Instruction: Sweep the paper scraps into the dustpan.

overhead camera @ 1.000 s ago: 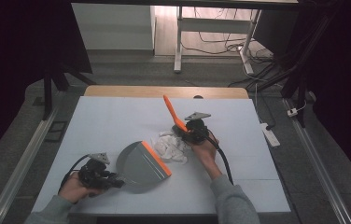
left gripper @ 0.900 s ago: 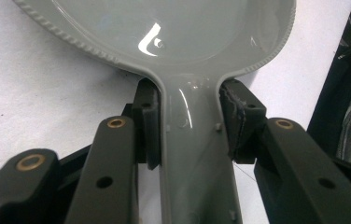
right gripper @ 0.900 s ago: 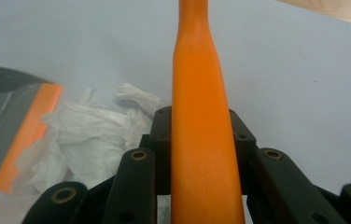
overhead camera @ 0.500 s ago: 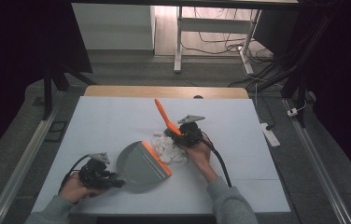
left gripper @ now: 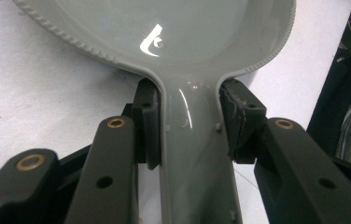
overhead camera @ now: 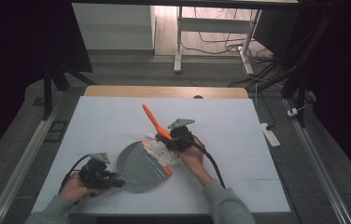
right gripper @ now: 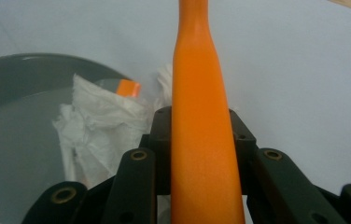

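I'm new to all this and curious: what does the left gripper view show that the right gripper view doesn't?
Left gripper view alone: the black jaws of the left gripper clamped on the grey plastic dustpan's handle.

Right gripper view alone: the right gripper shut on an orange plastic brush handle, with crumpled white paper at the pan's orange edge strip.

Both: the dustpan's grey bowl and the white tabletop.

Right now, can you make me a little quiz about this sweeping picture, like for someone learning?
1. True or false: the left gripper is clamped on the grey dustpan by its handle.
2. What colour is the brush handle in the right gripper?
3. Where is the crumpled white paper? A) at the dustpan's orange lip B) on the floor C) at the table's far edge

Key: 1 true; 2 orange; 3 A.
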Tool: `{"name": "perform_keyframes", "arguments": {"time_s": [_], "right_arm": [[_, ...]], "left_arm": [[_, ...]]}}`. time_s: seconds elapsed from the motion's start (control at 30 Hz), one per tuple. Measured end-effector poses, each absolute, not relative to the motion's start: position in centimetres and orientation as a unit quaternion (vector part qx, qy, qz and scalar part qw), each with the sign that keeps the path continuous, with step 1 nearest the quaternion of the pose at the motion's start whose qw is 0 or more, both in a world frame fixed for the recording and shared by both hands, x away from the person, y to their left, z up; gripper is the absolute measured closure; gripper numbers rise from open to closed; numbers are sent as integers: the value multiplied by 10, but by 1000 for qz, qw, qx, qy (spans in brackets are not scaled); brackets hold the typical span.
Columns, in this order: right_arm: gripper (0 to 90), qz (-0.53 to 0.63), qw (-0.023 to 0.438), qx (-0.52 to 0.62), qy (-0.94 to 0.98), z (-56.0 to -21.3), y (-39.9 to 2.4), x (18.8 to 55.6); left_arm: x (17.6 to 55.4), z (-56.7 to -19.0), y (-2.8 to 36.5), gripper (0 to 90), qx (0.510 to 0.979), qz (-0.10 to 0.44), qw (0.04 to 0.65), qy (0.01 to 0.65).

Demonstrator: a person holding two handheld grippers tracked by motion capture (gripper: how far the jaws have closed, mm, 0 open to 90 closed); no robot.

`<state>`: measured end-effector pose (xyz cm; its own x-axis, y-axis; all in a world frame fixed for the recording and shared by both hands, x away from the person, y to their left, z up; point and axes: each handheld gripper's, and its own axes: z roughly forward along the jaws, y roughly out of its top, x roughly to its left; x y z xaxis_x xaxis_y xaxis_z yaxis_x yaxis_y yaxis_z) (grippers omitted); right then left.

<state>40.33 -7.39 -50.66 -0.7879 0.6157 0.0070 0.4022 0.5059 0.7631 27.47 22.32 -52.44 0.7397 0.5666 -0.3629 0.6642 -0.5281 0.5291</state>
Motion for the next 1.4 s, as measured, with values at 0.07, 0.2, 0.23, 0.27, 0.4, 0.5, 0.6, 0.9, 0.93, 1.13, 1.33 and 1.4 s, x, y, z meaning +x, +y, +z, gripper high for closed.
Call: {"name": "perform_keyframes", "arguments": {"time_s": [0.07, 0.2, 0.23, 0.27, 0.4, 0.5, 0.6, 0.9, 0.93, 1.13, 1.33, 1.4], "right_arm": [[700, 399, 130, 287, 861, -506, -69, 399], [701, 402, 119, 272, 866, -505, -63, 392], [701, 401, 118, 269, 868, -505, -61, 390], [701, 399, 119, 265, 870, -505, -60, 388], [700, 400, 113, 256, 873, -504, -59, 382], [701, 409, 98, 249, 873, -501, -59, 378], [701, 405, 95, 233, 879, -499, -56, 371], [700, 448, 107, 227, 858, -475, -73, 364], [700, 453, 108, 233, 854, -472, -77, 365], [700, 456, 133, 256, 842, -464, -96, 370], [700, 445, 149, 291, 834, -466, -114, 373], [700, 438, 151, 308, 831, -469, -121, 372]], "left_arm": [[275, -524, 223, 613, 871, -73, 333, 353], [275, -524, 223, 613, 871, -73, 333, 353], [275, -524, 223, 613, 871, -73, 332, 353], [275, -524, 223, 613, 872, -73, 332, 353], [275, -524, 223, 613, 872, -73, 332, 353], [275, -524, 223, 613, 872, -73, 332, 353], [275, -524, 223, 613, 872, -74, 332, 353], [275, -524, 222, 613, 872, -73, 332, 352], [275, -524, 222, 613, 872, -73, 332, 352], [275, -524, 222, 613, 872, -74, 332, 352], [274, -523, 221, 613, 873, -74, 331, 350], [274, -523, 221, 613, 874, -73, 331, 349]]}}
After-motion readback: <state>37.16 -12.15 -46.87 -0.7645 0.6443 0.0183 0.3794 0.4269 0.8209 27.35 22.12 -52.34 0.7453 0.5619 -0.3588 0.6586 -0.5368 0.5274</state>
